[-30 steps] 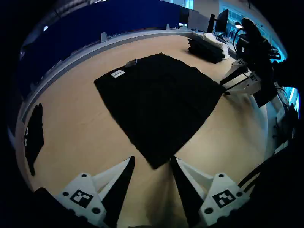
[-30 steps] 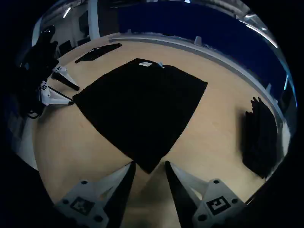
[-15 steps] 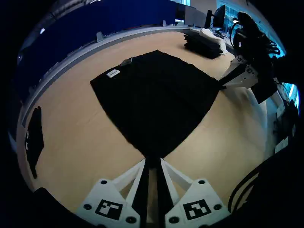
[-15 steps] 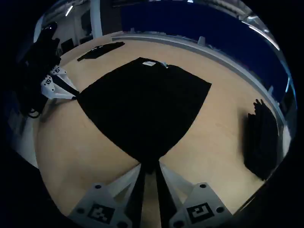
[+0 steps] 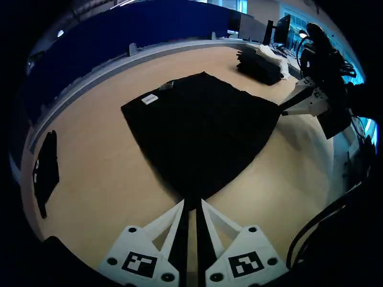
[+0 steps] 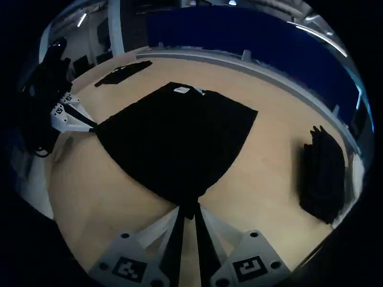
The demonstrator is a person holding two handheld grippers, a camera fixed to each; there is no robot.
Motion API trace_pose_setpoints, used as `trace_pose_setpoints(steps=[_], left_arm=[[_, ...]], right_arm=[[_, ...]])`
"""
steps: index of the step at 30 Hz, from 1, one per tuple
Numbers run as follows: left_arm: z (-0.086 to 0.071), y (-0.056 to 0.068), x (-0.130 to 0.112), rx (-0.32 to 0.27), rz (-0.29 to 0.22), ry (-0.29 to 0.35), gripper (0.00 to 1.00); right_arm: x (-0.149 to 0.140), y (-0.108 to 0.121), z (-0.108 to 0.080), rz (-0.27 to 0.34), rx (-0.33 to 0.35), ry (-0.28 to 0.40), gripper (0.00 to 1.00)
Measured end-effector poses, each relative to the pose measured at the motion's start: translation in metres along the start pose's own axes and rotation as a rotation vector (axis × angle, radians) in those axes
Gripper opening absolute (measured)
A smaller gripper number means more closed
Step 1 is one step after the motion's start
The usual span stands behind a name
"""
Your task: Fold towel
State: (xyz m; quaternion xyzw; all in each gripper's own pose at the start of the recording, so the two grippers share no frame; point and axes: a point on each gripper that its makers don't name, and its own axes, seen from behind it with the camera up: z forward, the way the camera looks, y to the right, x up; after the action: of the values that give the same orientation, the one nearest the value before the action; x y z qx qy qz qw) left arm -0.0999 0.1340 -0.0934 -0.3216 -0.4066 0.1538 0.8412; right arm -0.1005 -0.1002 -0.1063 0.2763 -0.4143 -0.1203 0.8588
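A black towel (image 5: 201, 124) lies spread on the wooden table (image 5: 105, 158), with a small white label (image 5: 150, 99) near its far corner. My left gripper (image 5: 190, 205) is shut on the towel's near corner, which is lifted a little. In the right gripper view the same towel (image 6: 177, 138) stretches away from my right gripper (image 6: 188, 210), shut on its other near corner. Each gripper also appears far off in the other's view: the right gripper (image 5: 282, 111) at the towel's right corner, the left gripper (image 6: 93, 127) at its left corner.
A stack of folded dark cloths (image 5: 261, 67) sits at the far right of the table, seen as a dark pile (image 6: 323, 177) in the right gripper view. Another black cloth (image 5: 45, 167) lies at the left edge. A blue partition (image 5: 124, 28) runs behind the table.
Both grippers went from open beside the towel's corners to shut on them. Since then the two corners have lifted slightly and the towel's near edges have drawn taut.
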Motion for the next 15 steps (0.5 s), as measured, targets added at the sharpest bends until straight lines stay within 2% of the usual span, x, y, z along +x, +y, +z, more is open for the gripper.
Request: trace_pose_setpoints(steps=[9, 15], left_arm=[[-0.031, -0.002, 0.029, 0.021, -0.039, 0.048, 0.09], [-0.051, 0.002, 0.042, 0.031, -0.065, 0.072, 0.09]], right_arm=[[0.025, -0.001, -0.032, -0.017, -0.01, 0.029, 0.15], [0.037, -0.004, -0.053, -0.032, -0.009, 0.026, 0.15]])
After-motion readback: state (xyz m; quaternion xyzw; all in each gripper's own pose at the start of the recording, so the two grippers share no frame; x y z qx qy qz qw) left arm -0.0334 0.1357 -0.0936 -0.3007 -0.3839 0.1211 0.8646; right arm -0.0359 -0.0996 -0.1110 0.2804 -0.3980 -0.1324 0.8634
